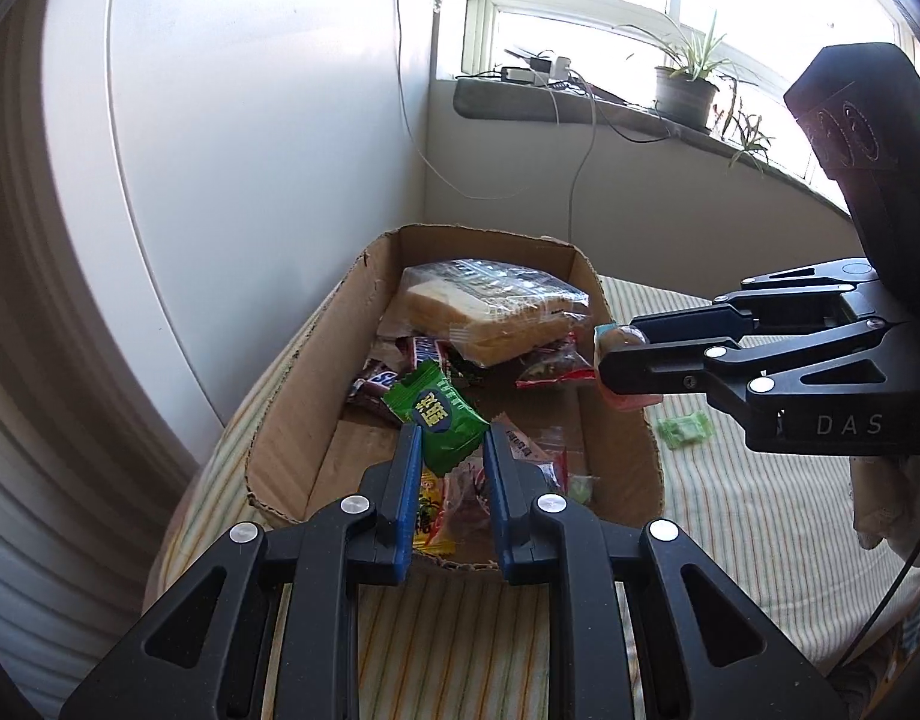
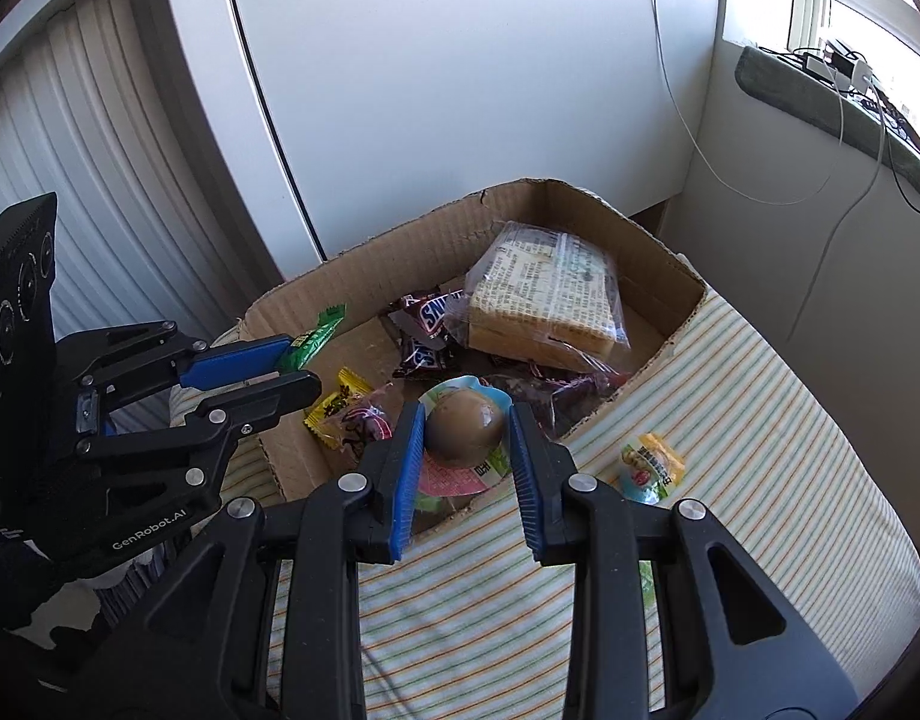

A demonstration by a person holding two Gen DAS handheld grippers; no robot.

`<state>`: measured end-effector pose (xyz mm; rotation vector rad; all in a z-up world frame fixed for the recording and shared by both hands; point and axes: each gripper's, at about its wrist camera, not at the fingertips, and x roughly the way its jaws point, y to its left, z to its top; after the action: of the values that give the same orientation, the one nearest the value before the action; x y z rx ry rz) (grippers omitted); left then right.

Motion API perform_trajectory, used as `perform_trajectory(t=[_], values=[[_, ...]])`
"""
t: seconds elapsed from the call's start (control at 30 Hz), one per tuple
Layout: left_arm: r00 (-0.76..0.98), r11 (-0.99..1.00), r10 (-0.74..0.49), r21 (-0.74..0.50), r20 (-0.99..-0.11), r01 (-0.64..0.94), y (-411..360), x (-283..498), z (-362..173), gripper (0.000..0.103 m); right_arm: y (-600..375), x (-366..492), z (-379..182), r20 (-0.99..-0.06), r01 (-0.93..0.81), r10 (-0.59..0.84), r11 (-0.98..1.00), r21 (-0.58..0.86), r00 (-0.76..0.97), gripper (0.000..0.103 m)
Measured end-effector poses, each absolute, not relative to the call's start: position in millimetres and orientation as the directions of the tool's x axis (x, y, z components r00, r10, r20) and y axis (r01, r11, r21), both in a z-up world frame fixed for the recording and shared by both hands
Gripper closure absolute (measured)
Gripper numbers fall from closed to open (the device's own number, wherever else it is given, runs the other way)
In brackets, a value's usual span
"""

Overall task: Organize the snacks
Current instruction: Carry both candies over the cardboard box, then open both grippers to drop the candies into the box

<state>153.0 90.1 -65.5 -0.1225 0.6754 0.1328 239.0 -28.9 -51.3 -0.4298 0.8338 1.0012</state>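
Note:
A cardboard box (image 1: 315, 396) (image 2: 399, 252) sits on a striped cloth and holds a wrapped sandwich (image 1: 490, 318) (image 2: 544, 300), Snickers bars (image 1: 399, 366) (image 2: 429, 324) and several small packets. My left gripper (image 1: 450, 438) (image 2: 291, 369) is shut on a green candy packet (image 1: 438, 414) (image 2: 312, 336) above the box's near end. My right gripper (image 2: 466, 420) (image 1: 604, 354) is shut on a packaged brown egg (image 2: 463, 432) (image 1: 619, 339) over the box's right rim.
A yellow-and-blue snack packet (image 2: 649, 465) lies on the striped cloth (image 2: 760, 420) right of the box. A pale green packet (image 1: 685, 429) lies there too. A white cabinet stands behind the box. A windowsill with plants (image 1: 688, 84) and cables is at the back right.

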Motion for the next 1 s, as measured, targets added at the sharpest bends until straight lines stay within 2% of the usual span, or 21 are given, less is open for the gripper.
perform_trajectory(t=[0.6,0.67,0.77,0.87,1.0], values=[[0.768,0.980,0.104,-0.069,-0.631,-0.189,100,154,-67,0.081,-13,240,-59,-0.782,-0.880,0.572,0.470,0.069,0.245,0.071],[0.767,0.978,0.109,-0.069,-0.632,-0.196,101,153,-67,0.080,-13,240,-58,-0.778,-0.880,0.578,0.470,0.070,0.247,0.068],[0.768,0.977,0.115,-0.069,-0.630,-0.203,102,152,-66,0.074,-17,242,-55,-0.768,-0.874,0.587,0.480,0.073,0.258,0.053],[0.767,0.975,0.120,-0.069,-0.631,-0.209,104,152,-66,0.064,-20,244,-53,-0.763,-0.872,0.591,0.483,0.077,0.261,0.049],[0.771,0.976,0.117,-0.070,-0.626,-0.205,101,151,-64,0.064,-26,246,-49,-0.752,-0.866,0.596,0.495,0.069,0.280,0.034]])
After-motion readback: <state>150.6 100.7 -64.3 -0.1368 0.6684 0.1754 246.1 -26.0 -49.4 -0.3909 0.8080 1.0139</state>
